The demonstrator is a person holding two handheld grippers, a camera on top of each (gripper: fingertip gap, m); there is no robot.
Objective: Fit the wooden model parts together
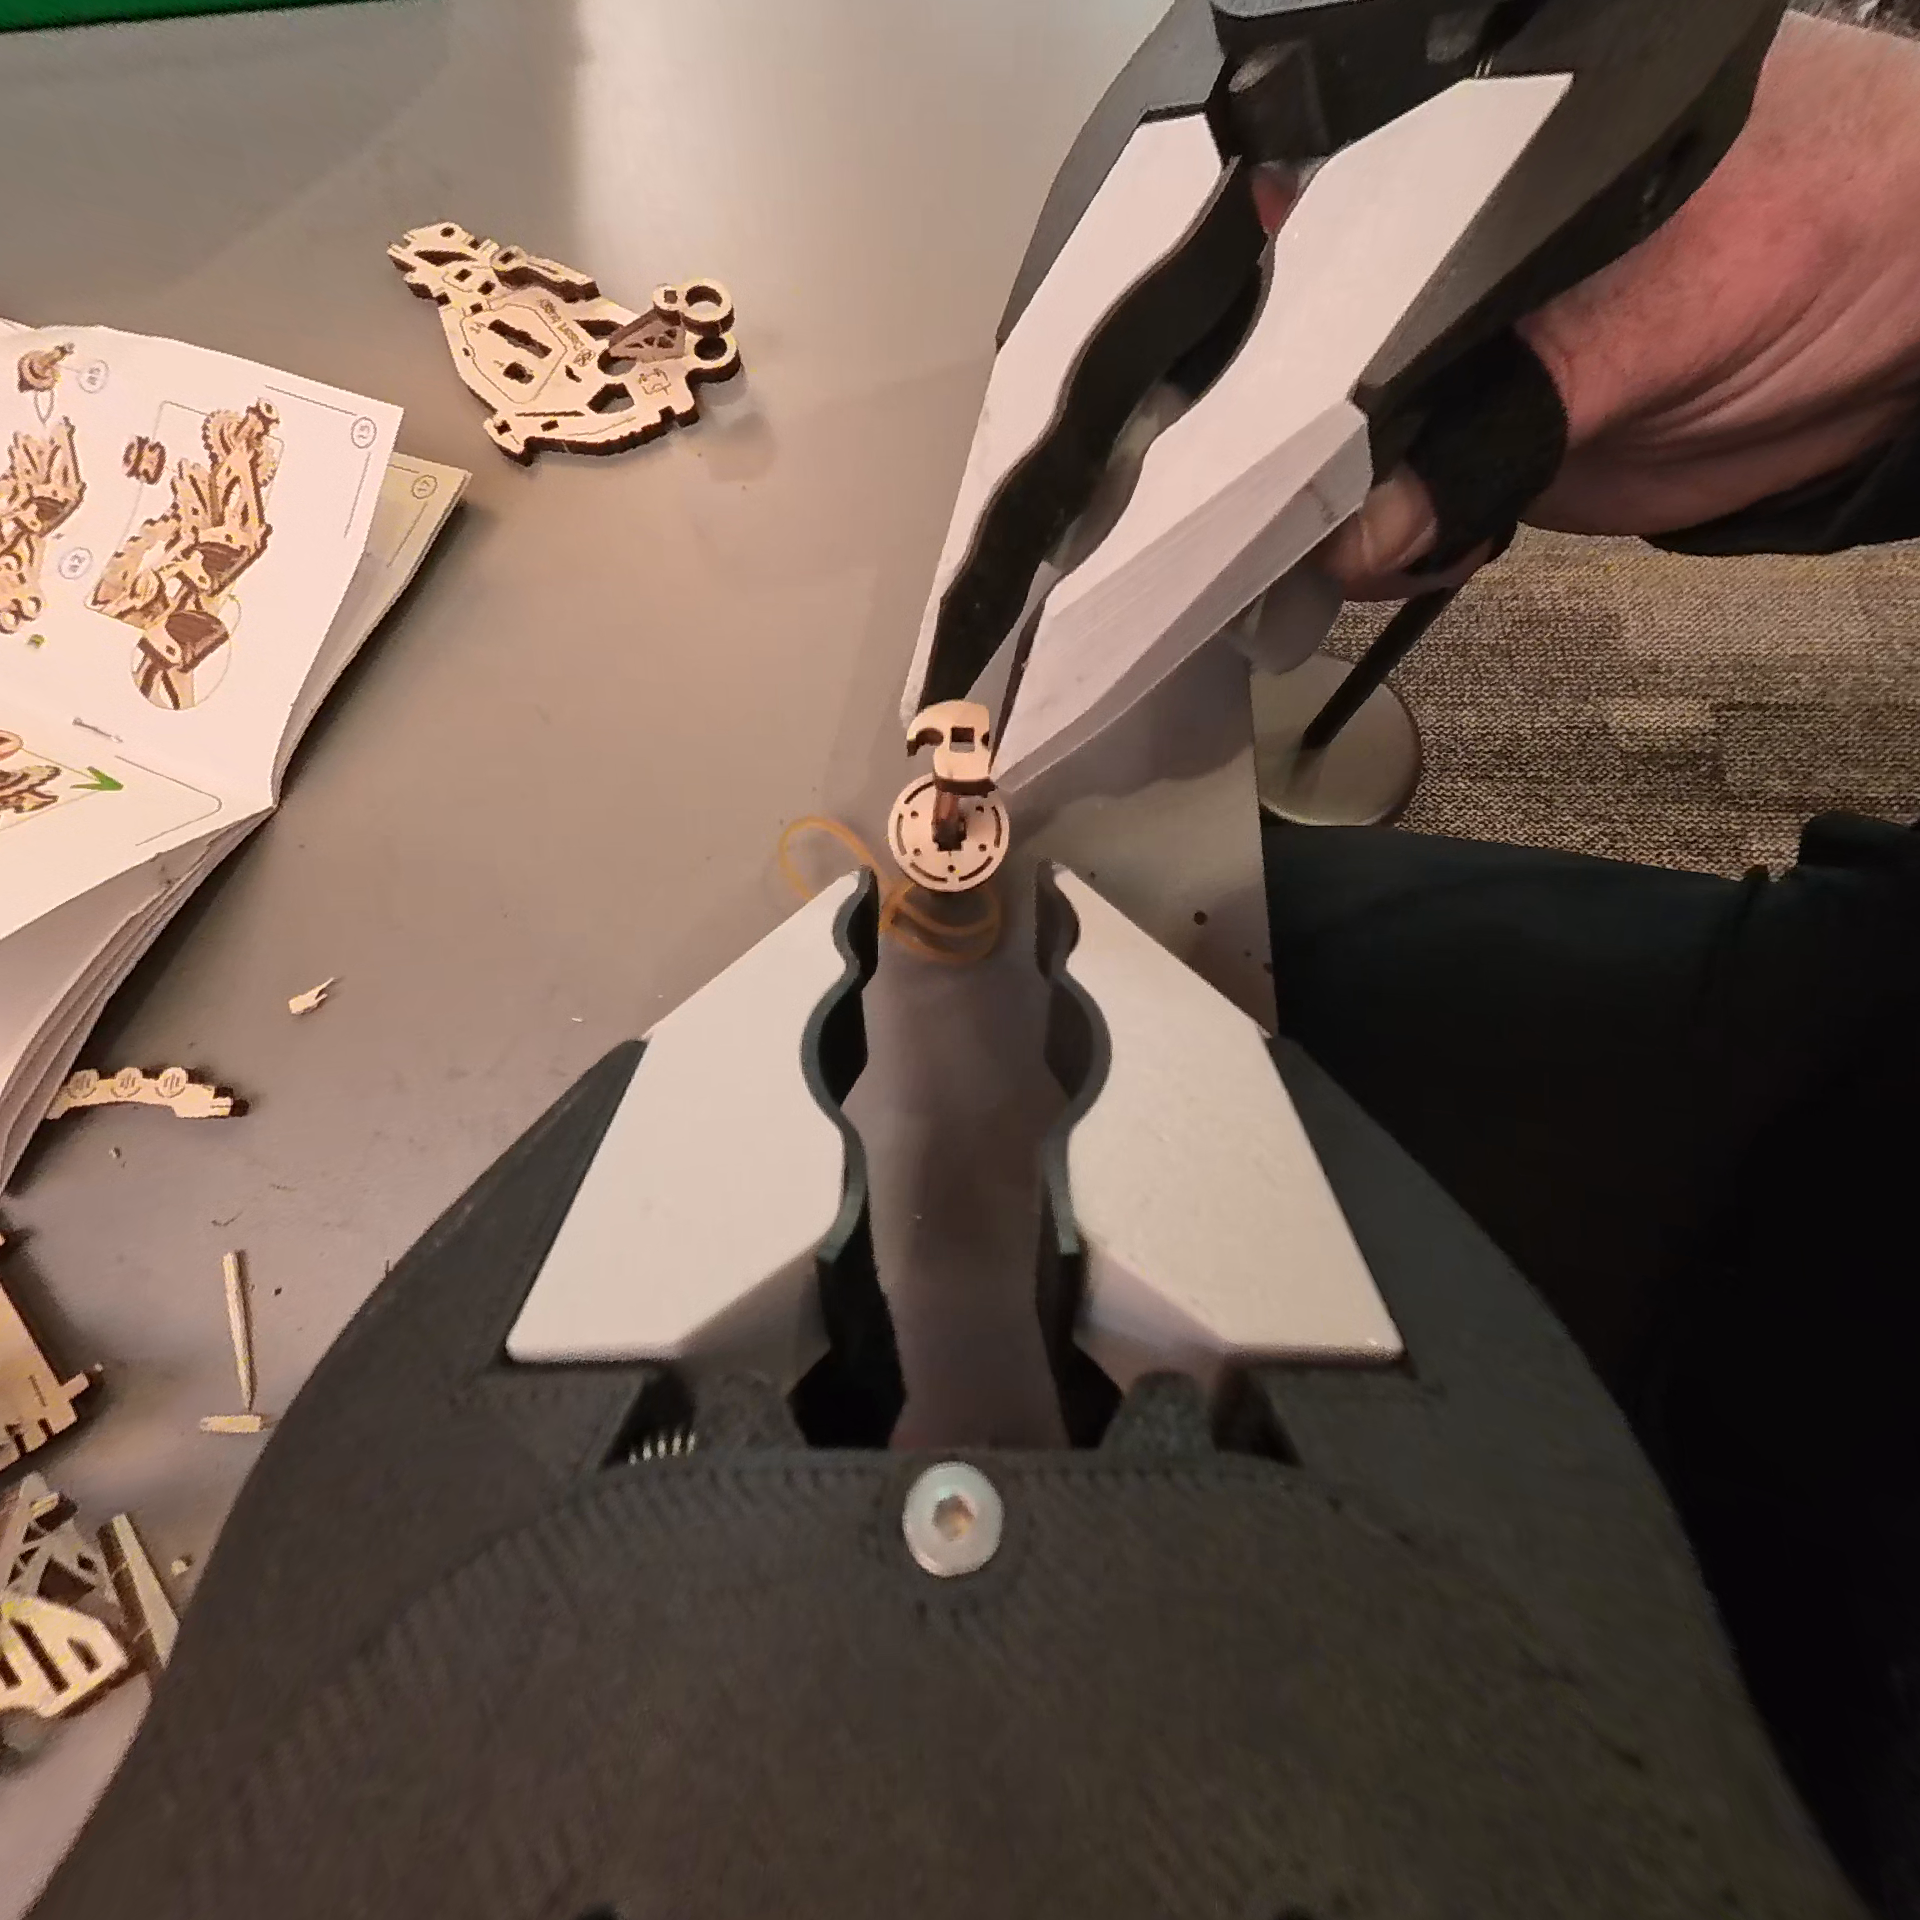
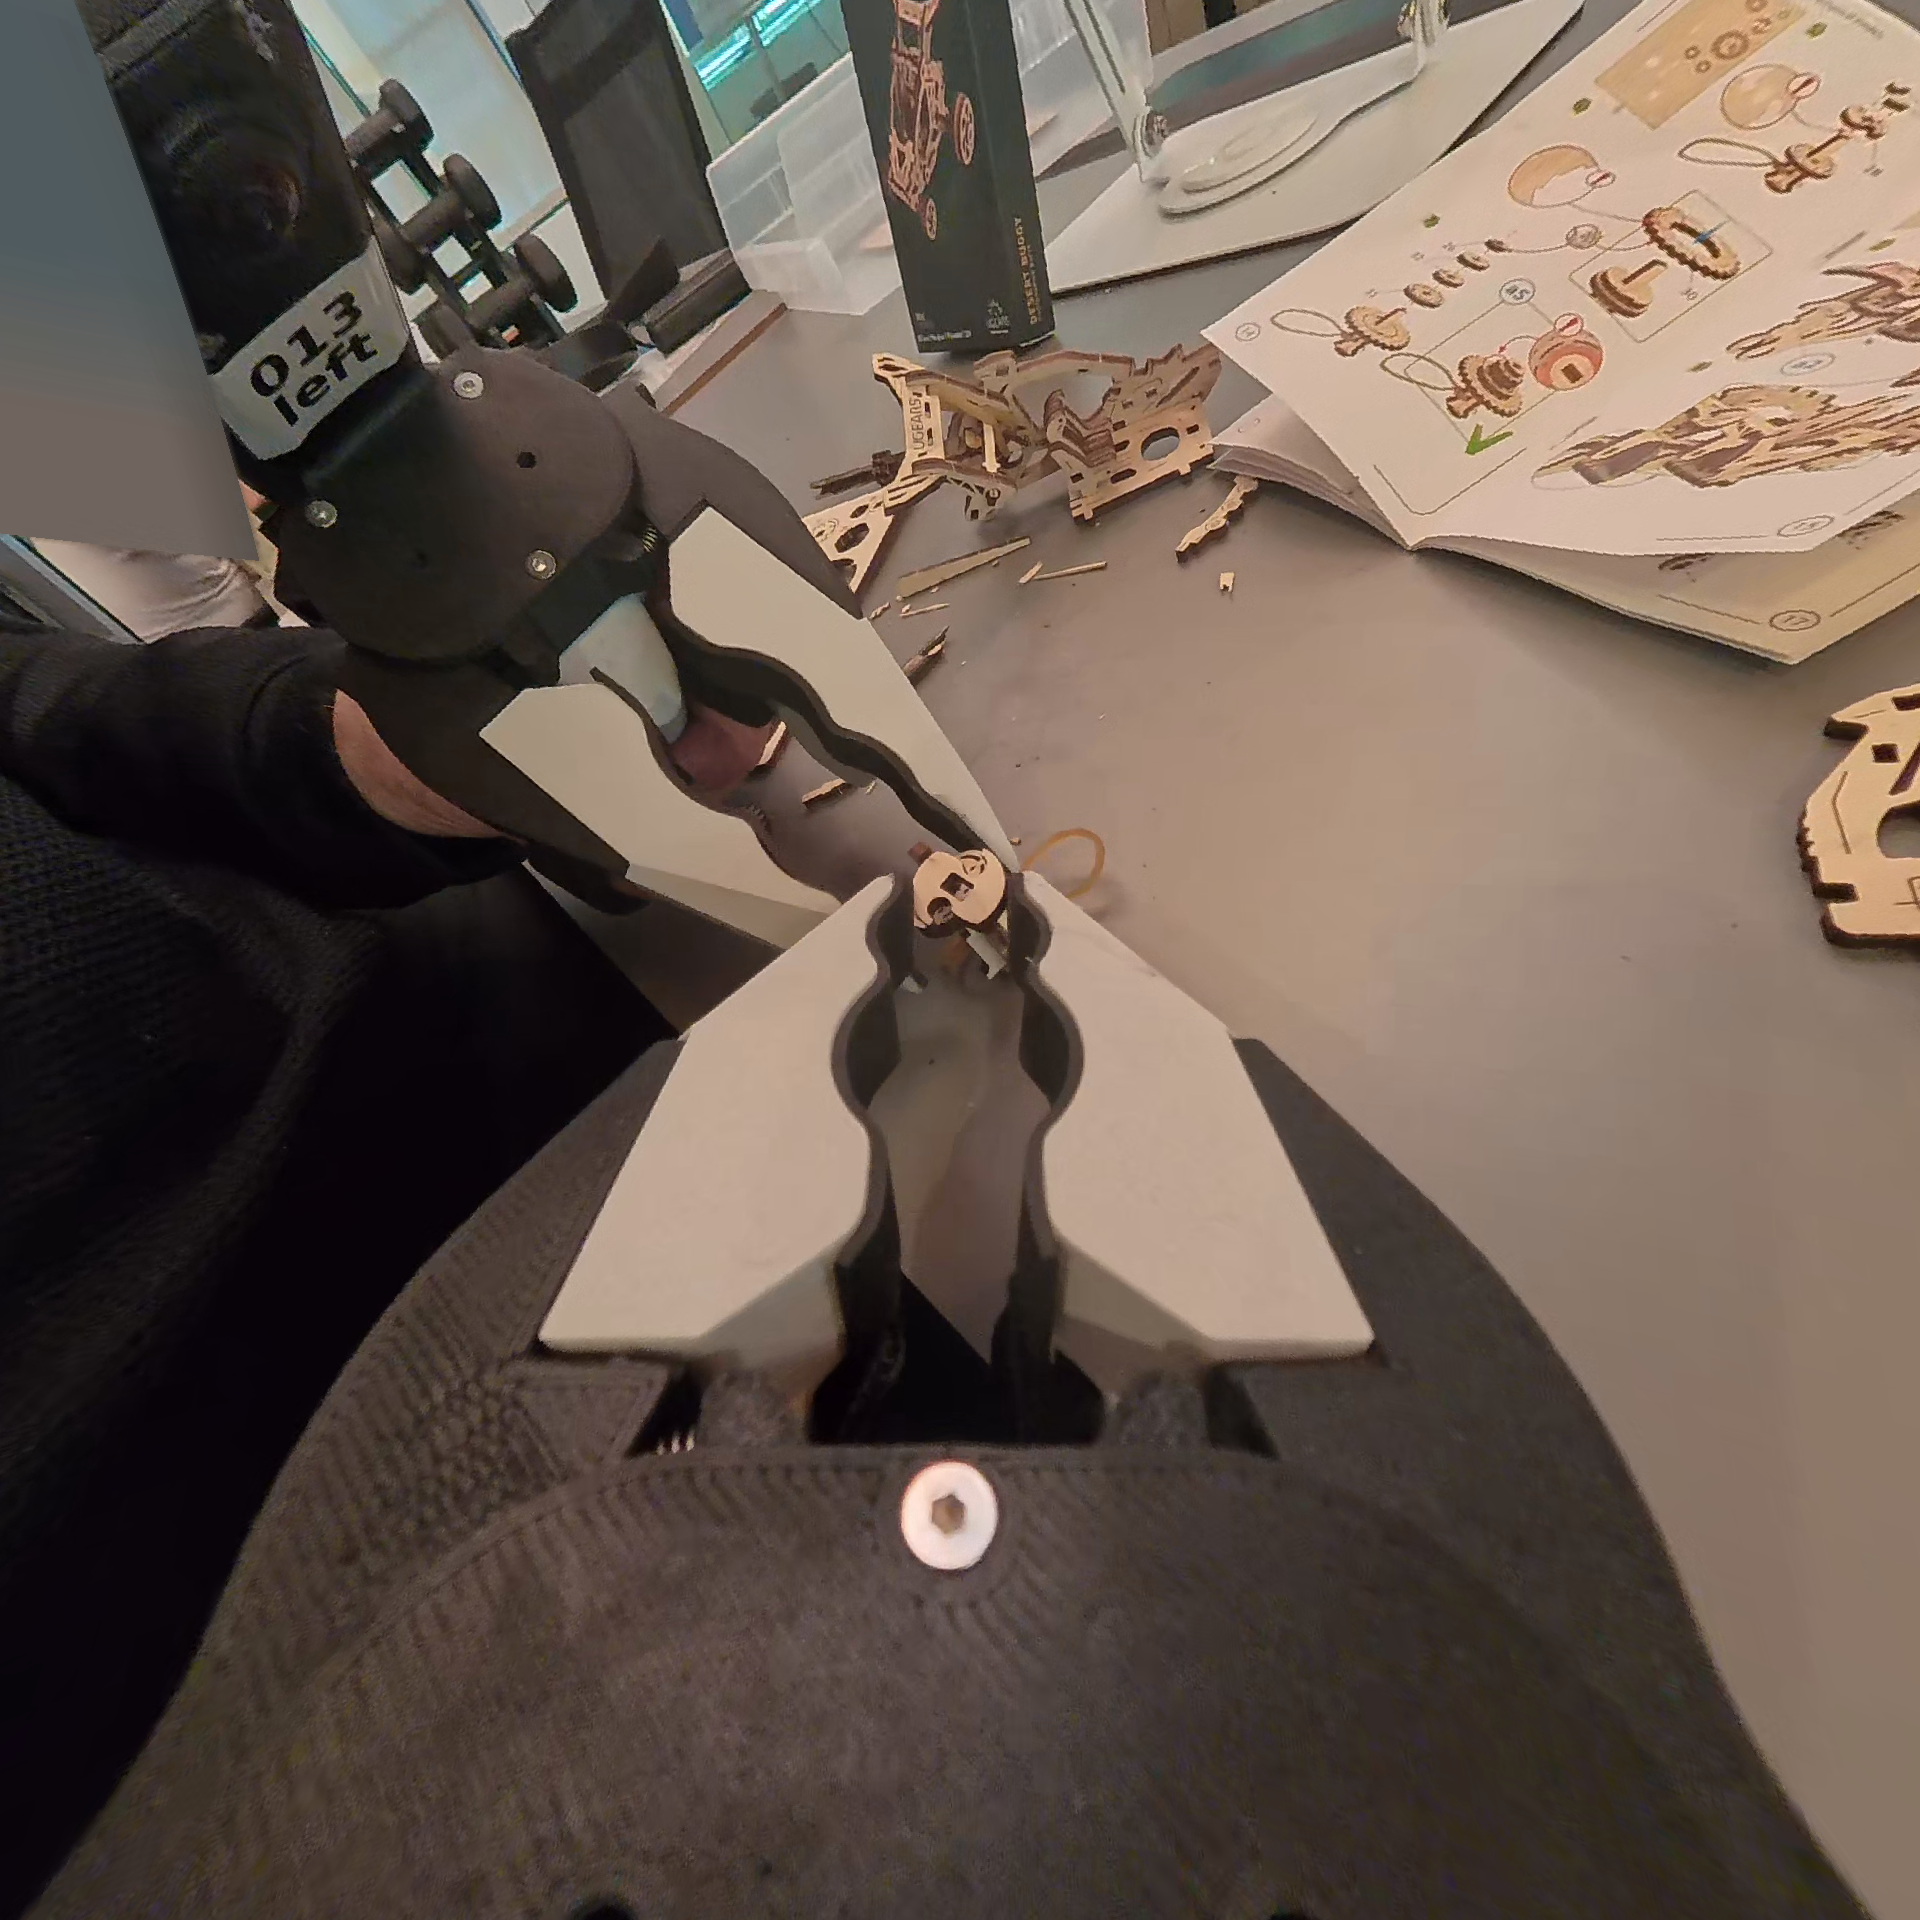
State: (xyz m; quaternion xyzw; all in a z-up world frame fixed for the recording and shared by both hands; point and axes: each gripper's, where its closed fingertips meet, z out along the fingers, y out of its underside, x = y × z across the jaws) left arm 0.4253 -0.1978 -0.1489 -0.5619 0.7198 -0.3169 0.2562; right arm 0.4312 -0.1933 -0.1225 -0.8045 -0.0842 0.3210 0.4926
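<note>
The right gripper (image 1: 971,743) comes down from the upper right in the left wrist view, its white fingers nearly together and pinching a small hooked wooden piece (image 1: 948,740) whose stem is plugged into the centre of a small round wooden disc with curved slots (image 1: 948,834). The disc hangs just above the grey bench (image 1: 644,582), over a tan rubber band (image 1: 935,925) lying there. The left gripper (image 1: 951,888) is spread wide with nothing between its fingers; its tips sit just below the disc, one to each side, apart from it.

The right wrist view shows the disc (image 2: 958,886) squarely at that gripper's own fingertips (image 2: 956,914), with the left gripper (image 2: 977,842) reaching in from the upper left, touching or nearly touching the disc's far edge. Only this view shows a partly built wooden model frame (image 2: 1049,436), wood splinters (image 2: 966,566) and a tall dark green box (image 2: 940,166) standing on the bench.

An open white instruction booklet (image 1: 156,582) lies to the left, and a flat wooden cut-out part (image 1: 571,353) rests beyond it. Patterned carpet (image 1: 1662,707) shows past the bench edge. Dark dumbbells on a rack (image 2: 457,218) stand in the background.
</note>
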